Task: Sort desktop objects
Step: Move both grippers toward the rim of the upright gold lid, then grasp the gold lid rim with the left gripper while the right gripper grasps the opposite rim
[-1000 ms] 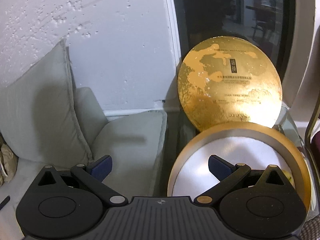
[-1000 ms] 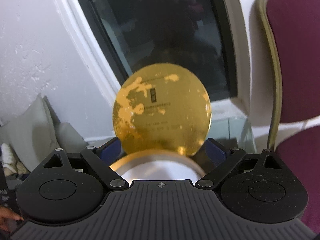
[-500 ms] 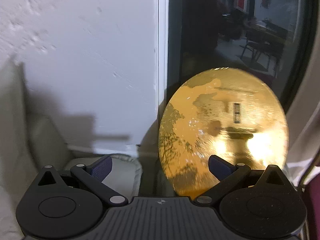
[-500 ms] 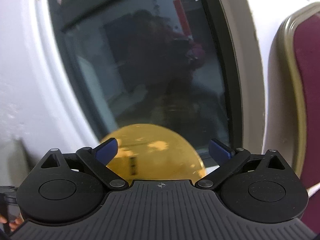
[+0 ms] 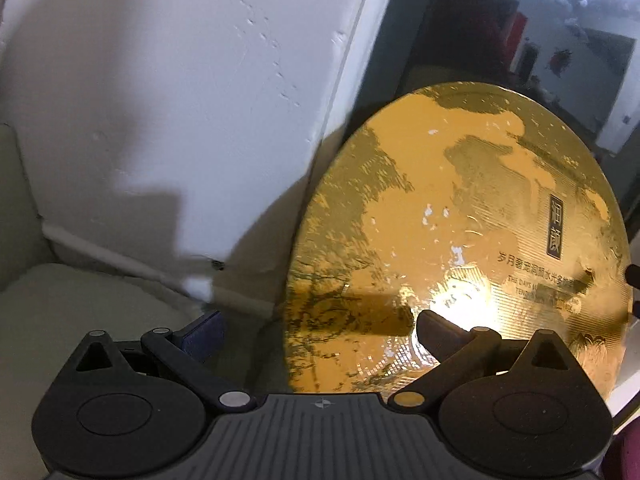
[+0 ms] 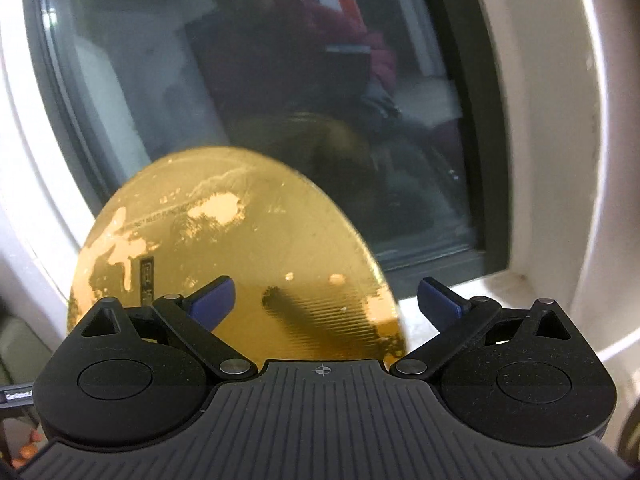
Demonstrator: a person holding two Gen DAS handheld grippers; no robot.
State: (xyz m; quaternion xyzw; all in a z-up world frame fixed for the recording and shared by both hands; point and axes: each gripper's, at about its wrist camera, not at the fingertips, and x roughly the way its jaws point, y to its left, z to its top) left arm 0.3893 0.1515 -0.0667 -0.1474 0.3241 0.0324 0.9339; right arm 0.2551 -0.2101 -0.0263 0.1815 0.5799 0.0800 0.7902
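Left tool (image 5: 318,334) held level and aimed straight ahead, rolled a little so wall and window lean in the left wrist view. Fingers spread wide, nothing between them. Blue left pad (image 5: 202,334) over the pale cushion (image 5: 68,320); right pad (image 5: 440,338) in front of the lower face of the gold lid (image 5: 460,240), no contact to be made out. Bright glare on the lid just above that pad, with a dark finger-shaped shadow across the lid's lower left.

Right tool (image 6: 326,300) likewise level and pointed forward, at the window (image 6: 280,100). Fingers wide apart, empty. Left pad (image 6: 212,298) in front of the gold lid (image 6: 236,264); right pad (image 6: 440,300) off past the lid's right edge, over the white sill (image 6: 480,292).

Gold lid standing on edge, tilted back against the dark window glass and its frame, close ahead of both tools. Round, mottled gold, a small dark label with characters and lines of fine print on its face. White rough wall (image 5: 180,100) to its left, cushion below that wall.

In the glass, a dim reflection of a person in a reddish garment. At the lower left edge of the right wrist view, fingertips (image 6: 28,440) just visible.
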